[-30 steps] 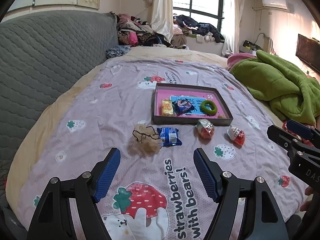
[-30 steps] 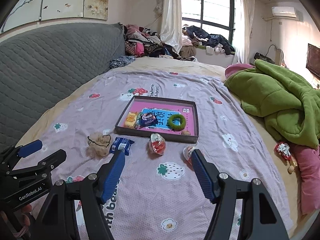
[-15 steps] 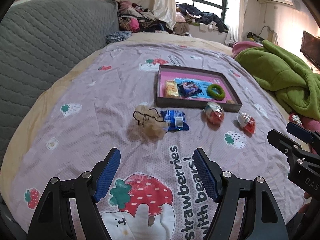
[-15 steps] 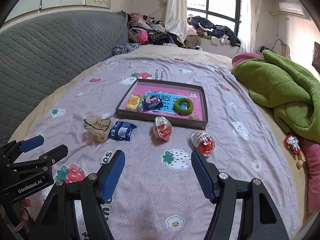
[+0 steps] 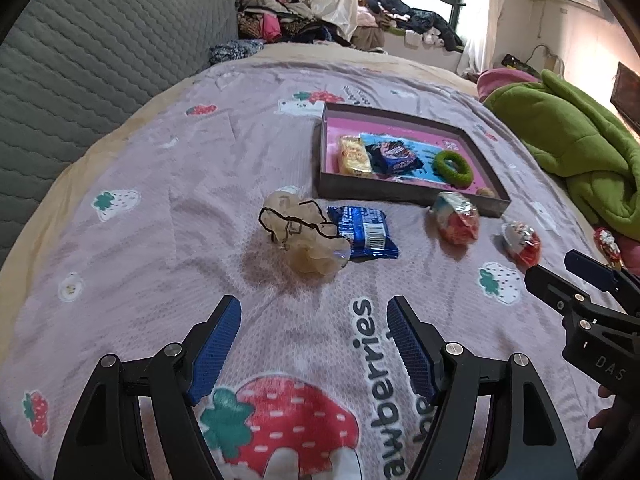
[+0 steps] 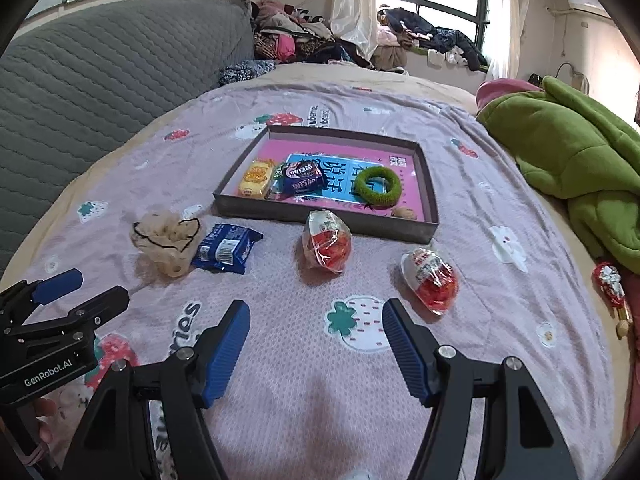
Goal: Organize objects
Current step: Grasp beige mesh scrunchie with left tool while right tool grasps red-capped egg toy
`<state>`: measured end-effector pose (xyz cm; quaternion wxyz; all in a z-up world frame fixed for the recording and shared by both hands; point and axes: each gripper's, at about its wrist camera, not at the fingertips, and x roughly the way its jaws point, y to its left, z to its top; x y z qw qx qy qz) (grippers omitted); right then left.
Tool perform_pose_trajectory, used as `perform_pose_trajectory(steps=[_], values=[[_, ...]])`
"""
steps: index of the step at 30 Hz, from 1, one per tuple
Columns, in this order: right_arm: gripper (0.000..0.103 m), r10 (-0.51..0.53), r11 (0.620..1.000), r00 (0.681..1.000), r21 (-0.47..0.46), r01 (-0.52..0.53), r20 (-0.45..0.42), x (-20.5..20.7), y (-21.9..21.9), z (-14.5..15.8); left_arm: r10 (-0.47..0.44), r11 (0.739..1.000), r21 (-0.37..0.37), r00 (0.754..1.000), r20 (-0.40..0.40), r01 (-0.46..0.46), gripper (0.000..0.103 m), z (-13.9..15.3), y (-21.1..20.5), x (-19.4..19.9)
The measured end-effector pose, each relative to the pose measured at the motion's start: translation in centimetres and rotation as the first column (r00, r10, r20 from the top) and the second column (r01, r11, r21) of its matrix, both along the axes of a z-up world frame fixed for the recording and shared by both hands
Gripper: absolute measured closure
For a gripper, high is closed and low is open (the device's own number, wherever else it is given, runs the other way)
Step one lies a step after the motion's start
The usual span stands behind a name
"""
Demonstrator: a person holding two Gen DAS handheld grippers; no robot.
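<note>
A shallow grey tray [image 5: 404, 191] [image 6: 320, 216] with a pink floor lies on the bed and holds a yellow snack, a dark blue snack and a green ring [image 6: 378, 185]. In front of it lie a beige hair net with a black band [image 5: 304, 236] [image 6: 168, 242], a blue wafer packet [image 5: 364, 232] [image 6: 226, 248] and two red-and-white wrapped eggs [image 6: 328, 246] [image 6: 432, 280]. My left gripper [image 5: 314, 344] is open and empty, just short of the hair net. My right gripper [image 6: 316, 344] is open and empty, short of the eggs.
The bed has a lilac strawberry-print cover [image 6: 360, 380]. A green blanket [image 6: 572, 160] is heaped at the right, with a small red wrapped toy [image 6: 610, 284] below it. A grey quilted headboard [image 5: 80, 64] runs along the left. Clothes are piled by the window.
Both grippers have moved forward and lower toward the objects, which now look larger and closer. Both stay open. Nothing on the bed has moved.
</note>
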<state>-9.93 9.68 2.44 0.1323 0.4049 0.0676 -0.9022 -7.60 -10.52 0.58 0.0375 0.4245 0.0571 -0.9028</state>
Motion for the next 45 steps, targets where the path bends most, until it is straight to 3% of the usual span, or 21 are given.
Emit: perform_pose_trajectory(steps=[15,30,39,45], values=[[0.035,-0.011,1.0,0.999,0.023,0.01,0.04,-7.5,-1.4,-4.2,0.009,1.0,-0.008,0.999,0.042,-0.008,0.026,-3.4,-0.8,-6.3],[0.035,-0.009,0.998,0.998,0.058,0.005,0.062,-11.3,-2.4,-6.6,0.04,0.999,-0.038,0.996,0.08,-0.037,0.026,-6.1,-1.5,-10.5],[0.035,-0.018,0.999,0.996,0.033,0.015,0.09,-12.8,-2.5,-8.3,0.057,0.998,-0.011,0.993,0.101,-0.057,0.026,-7.7,-2.7,-11.7],[0.035,-0.005,1.0,0.993,0.002,0.004,0.119,-13.3,-2.5,-9.1,0.053,0.997,0.058,0.995,0.085,-0.058,0.026,-7.6,-3.6,-11.6]])
